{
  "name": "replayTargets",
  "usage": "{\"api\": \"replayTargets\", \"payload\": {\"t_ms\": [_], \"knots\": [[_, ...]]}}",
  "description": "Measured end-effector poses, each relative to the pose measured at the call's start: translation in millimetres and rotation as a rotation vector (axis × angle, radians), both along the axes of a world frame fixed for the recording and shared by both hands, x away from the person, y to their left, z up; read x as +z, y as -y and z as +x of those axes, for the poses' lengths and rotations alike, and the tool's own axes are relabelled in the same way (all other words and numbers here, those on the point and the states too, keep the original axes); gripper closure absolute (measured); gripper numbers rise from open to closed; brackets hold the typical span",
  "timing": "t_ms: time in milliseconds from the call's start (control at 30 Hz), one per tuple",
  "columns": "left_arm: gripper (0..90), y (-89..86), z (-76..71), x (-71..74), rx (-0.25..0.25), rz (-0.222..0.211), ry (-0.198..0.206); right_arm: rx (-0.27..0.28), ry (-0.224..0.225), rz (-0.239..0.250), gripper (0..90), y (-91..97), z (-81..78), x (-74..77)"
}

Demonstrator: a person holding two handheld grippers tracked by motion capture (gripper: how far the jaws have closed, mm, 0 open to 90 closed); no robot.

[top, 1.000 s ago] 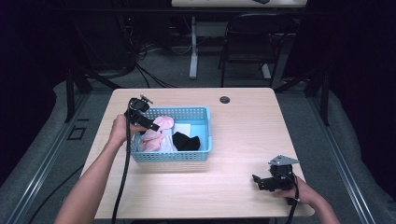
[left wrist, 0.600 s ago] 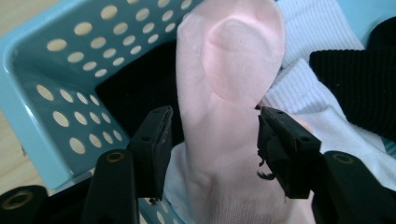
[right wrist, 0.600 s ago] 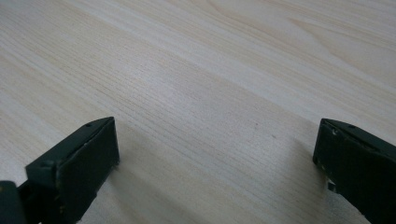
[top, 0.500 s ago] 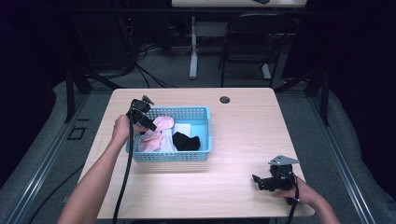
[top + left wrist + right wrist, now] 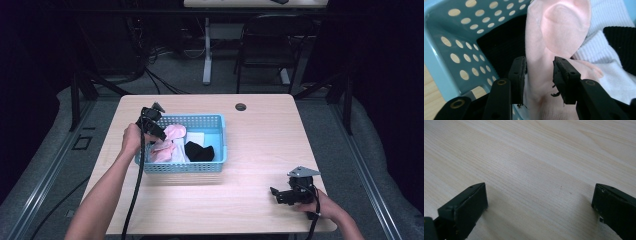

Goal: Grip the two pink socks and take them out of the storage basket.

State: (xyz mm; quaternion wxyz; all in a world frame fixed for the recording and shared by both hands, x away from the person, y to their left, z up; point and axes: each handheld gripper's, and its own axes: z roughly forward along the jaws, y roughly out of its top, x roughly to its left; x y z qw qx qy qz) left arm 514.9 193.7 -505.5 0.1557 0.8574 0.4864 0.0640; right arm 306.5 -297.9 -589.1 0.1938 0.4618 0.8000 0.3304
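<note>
A light blue perforated basket (image 5: 185,166) stands on the left half of the wooden table (image 5: 260,145). It holds pink socks (image 5: 170,140), a black sock (image 5: 199,151) and white socks (image 5: 196,137). My left gripper (image 5: 159,136) reaches down into the basket's left end. Its jaws have just been closing, and in the left gripper view the gripper (image 5: 537,62) pinches a raised fold of a pink sock (image 5: 564,32), with both pads against the fabric. My right gripper (image 5: 274,192) rests low at the table's front right, and in its own view it (image 5: 540,192) stands open over bare wood.
In the left gripper view, the basket's wall (image 5: 454,50) is close on the left, with black fabric (image 5: 499,47) behind the pink sock and white knit (image 5: 596,50) to its right. A round cable hole (image 5: 240,106) sits near the table's far edge. A chair (image 5: 270,50) stands beyond the table.
The left gripper has sunk slightly into the basket's left end onto the pink sock. The right hand and gripper have stayed where they were.
</note>
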Motion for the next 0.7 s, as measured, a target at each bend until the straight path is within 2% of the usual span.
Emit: {"api": "replayTargets", "payload": {"t_ms": [167, 333, 500, 633, 700], "knots": [[70.5, 3.4, 0.0, -0.1, 0.008, 0.017, 0.005, -0.001, 0.001, 0.009, 0.0, -0.6, -0.1, -0.5], [75.7, 4.8, 1.1, -2.0, 0.011, 0.018, -0.008, 0.002, 0.001, 0.006, 0.0, -0.1, 0.2, -0.4], [85.8, 7.0, 0.2, -2.6, 0.000, 0.019, -0.002, 0.000, 0.001, 0.002, 0.0, -0.1, 0.0, -0.1], [87.3, 7.6, -1.9, -1.2, -0.009, 0.015, 0.001, 0.004, 0.000, 0.006, 0.0, -0.1, 0.2, -0.3], [87.4, 7.6, -3.8, 0.9, -0.006, -0.003, 0.007, -0.002, 0.000, 0.007, 0.0, -0.5, -0.1, -0.4]]}}
